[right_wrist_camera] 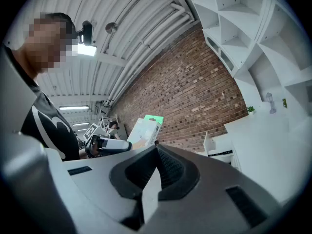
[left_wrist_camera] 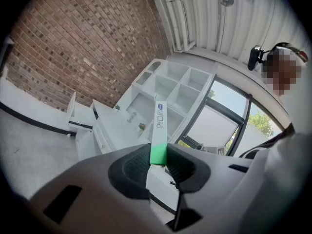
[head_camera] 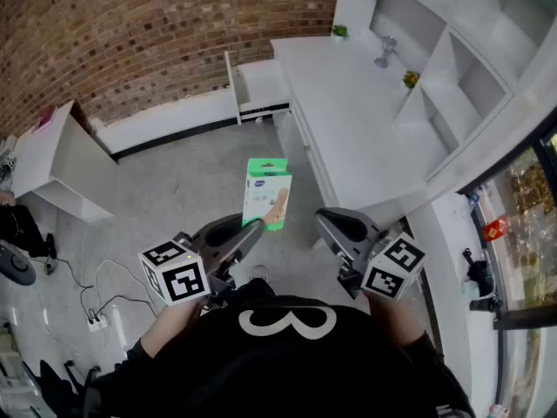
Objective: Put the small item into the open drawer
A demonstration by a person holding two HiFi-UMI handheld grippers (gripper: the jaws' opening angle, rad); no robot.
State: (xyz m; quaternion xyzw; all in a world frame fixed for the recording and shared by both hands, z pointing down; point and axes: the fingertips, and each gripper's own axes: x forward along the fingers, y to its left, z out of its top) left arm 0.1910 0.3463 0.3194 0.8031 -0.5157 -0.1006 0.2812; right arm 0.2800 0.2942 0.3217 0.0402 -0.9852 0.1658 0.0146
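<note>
A small flat white box with green ends [head_camera: 266, 194] stands upright in the air, and my left gripper [head_camera: 254, 226] is shut on its lower green end. In the left gripper view the box [left_wrist_camera: 159, 130] rises edge-on from between the two black pads. My right gripper [head_camera: 324, 219] hangs beside it at the right, shut and holding nothing; in its own view the pads meet [right_wrist_camera: 157, 152] and the box [right_wrist_camera: 145, 129] shows at the left. The open white drawer [head_camera: 259, 88] juts from the far end of the white counter [head_camera: 348, 120], well ahead of both grippers.
A brick wall [head_camera: 130, 33] runs across the back. White cubby shelves [head_camera: 461, 68] stand on the counter's right, with a small plant [head_camera: 339, 31] and a metal fitting [head_camera: 385, 52] on top. A white cabinet [head_camera: 57, 159] stands at left, cables [head_camera: 96, 312] on the grey floor.
</note>
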